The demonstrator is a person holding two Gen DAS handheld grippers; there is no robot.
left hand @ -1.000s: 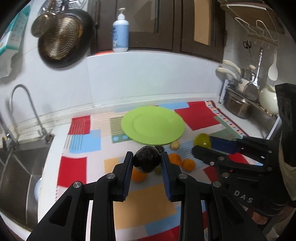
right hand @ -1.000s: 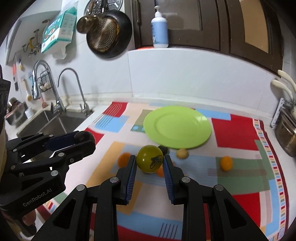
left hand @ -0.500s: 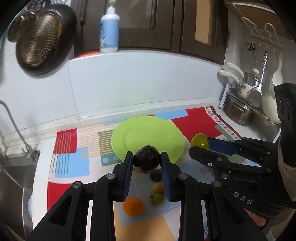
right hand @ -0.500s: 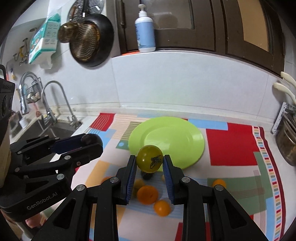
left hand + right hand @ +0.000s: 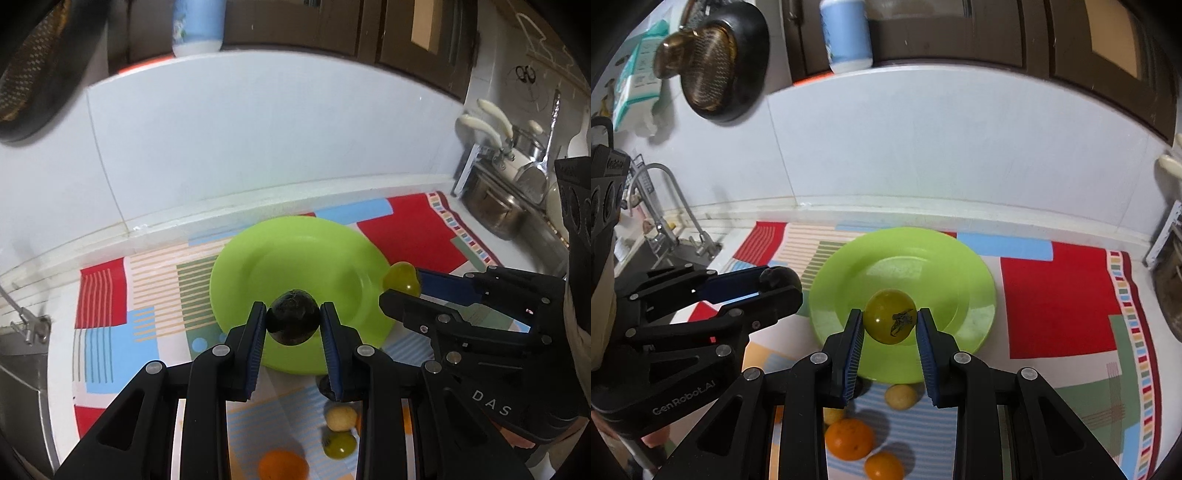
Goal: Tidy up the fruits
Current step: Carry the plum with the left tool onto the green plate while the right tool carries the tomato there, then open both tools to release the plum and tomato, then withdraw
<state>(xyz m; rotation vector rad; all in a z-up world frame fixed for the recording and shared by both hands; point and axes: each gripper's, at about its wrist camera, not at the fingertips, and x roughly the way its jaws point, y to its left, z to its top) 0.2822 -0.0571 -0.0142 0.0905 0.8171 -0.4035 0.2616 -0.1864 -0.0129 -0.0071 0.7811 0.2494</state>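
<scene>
Patchwork mat [image 5: 1060, 302] covers counter (white tiled wall [image 5: 923, 140] behind).

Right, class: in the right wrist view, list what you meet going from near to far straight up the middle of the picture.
Round orange fruit → small pale yellow fruit → yellow-green round fruit held in the right tongs → lime-green round plate → blue and white bottle.
</scene>
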